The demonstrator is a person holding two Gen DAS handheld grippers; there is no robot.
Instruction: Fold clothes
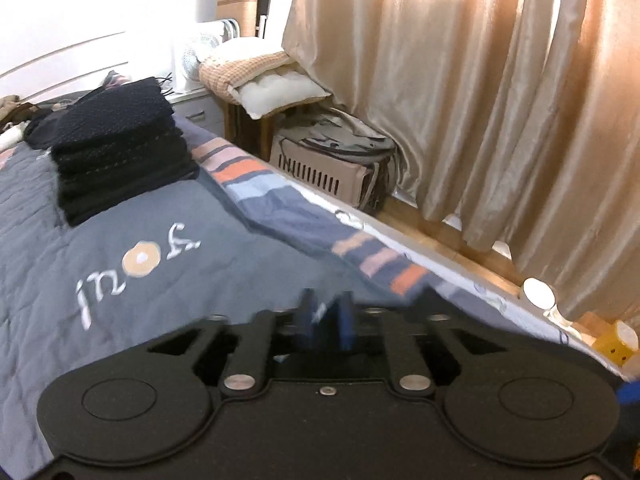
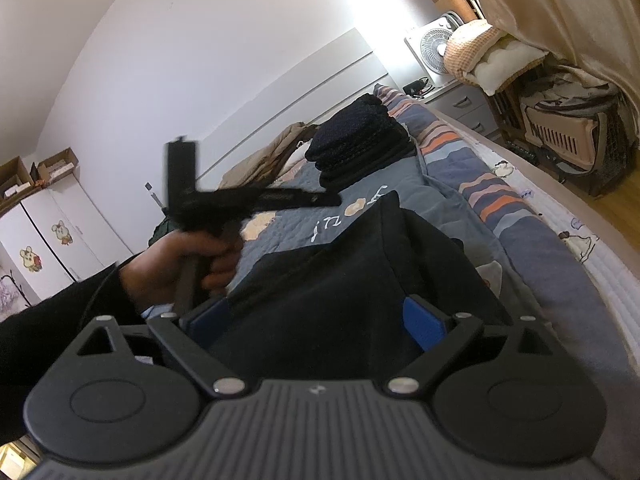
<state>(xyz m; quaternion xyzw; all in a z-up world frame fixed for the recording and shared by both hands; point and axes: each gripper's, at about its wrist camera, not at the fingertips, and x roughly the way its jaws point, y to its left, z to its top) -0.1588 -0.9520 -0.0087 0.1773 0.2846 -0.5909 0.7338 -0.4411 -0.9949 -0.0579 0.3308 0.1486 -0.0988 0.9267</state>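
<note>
Right gripper (image 2: 316, 320) jaws spread around dark garment (image 2: 340, 280) near bed's (image 1: 120, 216) foot edge, grip unclear; left gripper (image 1: 326, 320) part-open, empty; garment may slip, unfolding

Daylit, glowing through curtain (image 1: 460, 92) at right; glare blown out on headboard (image 1: 60, 52), upper left. Motion blur on fingers (image 1: 344, 320), lower centre. Fisheye bending, dark corners.
</note>
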